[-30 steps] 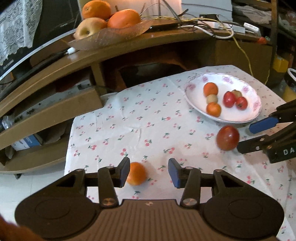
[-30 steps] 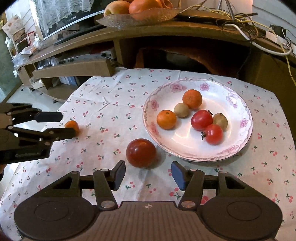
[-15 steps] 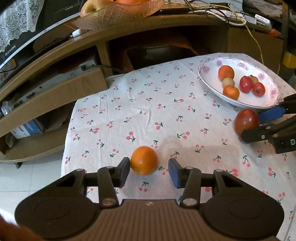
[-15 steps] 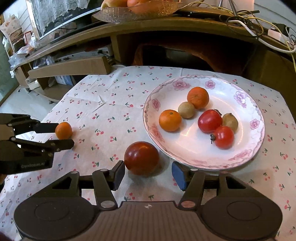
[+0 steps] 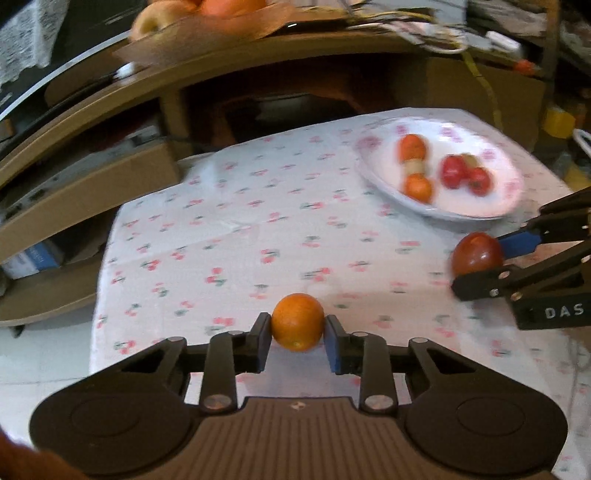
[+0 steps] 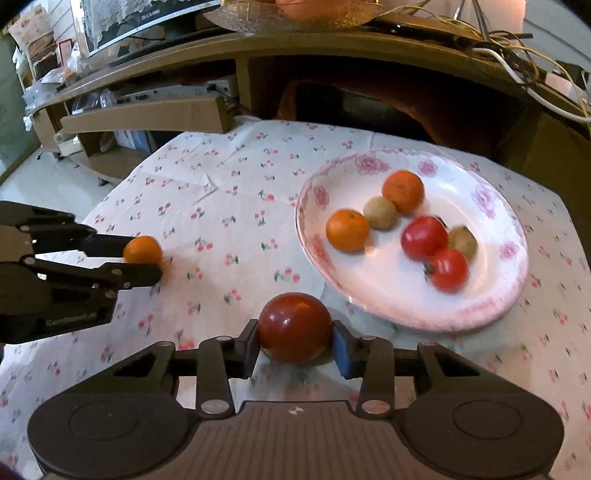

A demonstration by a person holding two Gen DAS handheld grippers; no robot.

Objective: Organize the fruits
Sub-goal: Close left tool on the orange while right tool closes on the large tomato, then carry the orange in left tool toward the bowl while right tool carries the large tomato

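My left gripper [image 5: 297, 341] is shut on a small orange [image 5: 297, 321], held just above the cherry-print tablecloth near its front left edge. It also shows in the right wrist view [image 6: 142, 250]. My right gripper [image 6: 295, 347] is shut on a large dark red tomato [image 6: 294, 326], close to the near rim of the white floral plate [image 6: 491, 306]. The tomato also shows in the left wrist view [image 5: 477, 253]. The plate holds two oranges, two red tomatoes and two small brown fruits.
A wooden TV stand [image 6: 332, 48] runs behind the table, with a glass dish of big oranges and an apple [image 5: 207, 18] on top and loose cables [image 6: 535, 85] at the right. The table's left edge drops to a tiled floor [image 5: 44, 354].
Both grippers closed: the left onto the orange, the right onto the dark tomato. Both were open around their fruit half a second ago.
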